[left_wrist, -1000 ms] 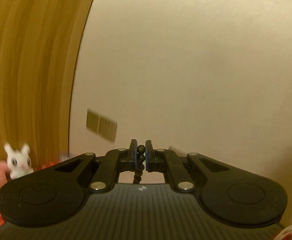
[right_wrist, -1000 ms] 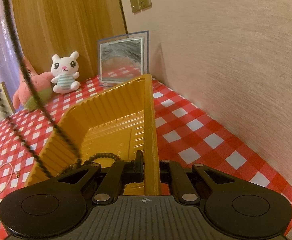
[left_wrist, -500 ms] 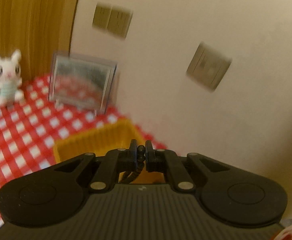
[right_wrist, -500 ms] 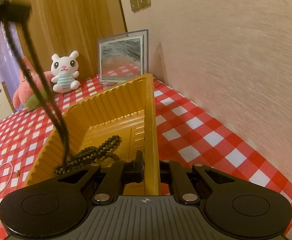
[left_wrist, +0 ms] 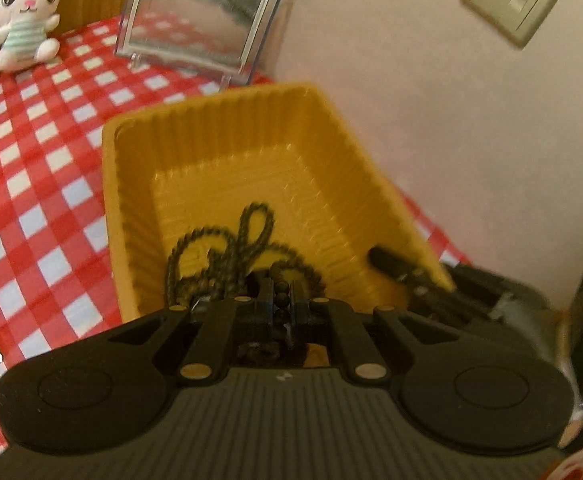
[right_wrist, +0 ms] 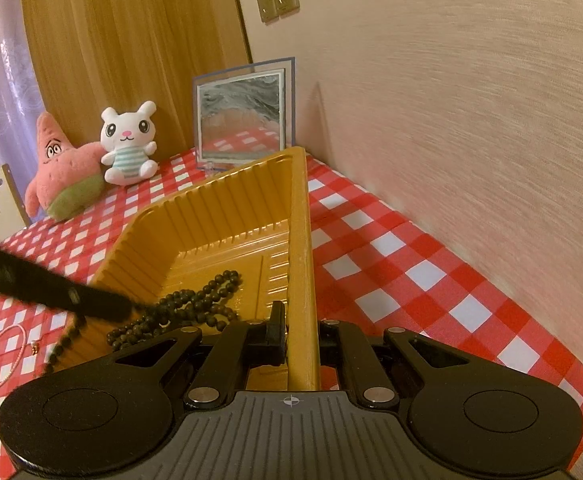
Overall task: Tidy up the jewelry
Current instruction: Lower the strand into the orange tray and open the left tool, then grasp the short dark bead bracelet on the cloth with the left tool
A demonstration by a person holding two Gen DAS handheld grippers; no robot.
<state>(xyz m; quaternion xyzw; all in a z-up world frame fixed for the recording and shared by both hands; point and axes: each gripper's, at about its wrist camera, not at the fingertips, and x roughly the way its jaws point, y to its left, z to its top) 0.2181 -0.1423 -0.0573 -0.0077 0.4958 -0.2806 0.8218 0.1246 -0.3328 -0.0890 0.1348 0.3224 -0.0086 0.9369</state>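
Observation:
A ribbed yellow tray (left_wrist: 131, 208) (right_wrist: 219, 216) sits on the red checked cloth by the wall. A black bead necklace (left_wrist: 227, 248) (right_wrist: 195, 304) lies coiled on its floor. My left gripper (left_wrist: 281, 300) is shut on one end of that necklace, low over the tray's near end. My right gripper (right_wrist: 301, 332) is shut on the tray's right wall (right_wrist: 301, 240); it shows blurred in the left wrist view (left_wrist: 411, 276). The left gripper's finger (right_wrist: 43, 284) reaches in from the left in the right wrist view.
A thin pink bead bracelet (right_wrist: 3, 352) lies on the cloth left of the tray. A framed sand picture (right_wrist: 243, 116) (left_wrist: 199, 16), a white plush bunny (right_wrist: 129, 144) (left_wrist: 23, 12) and a pink star plush (right_wrist: 63, 172) stand at the back. The wall runs along the right.
My left gripper has dropped from high up down to the tray, and the hanging black necklace has piled onto the tray floor. My right gripper has kept its hold on the tray wall.

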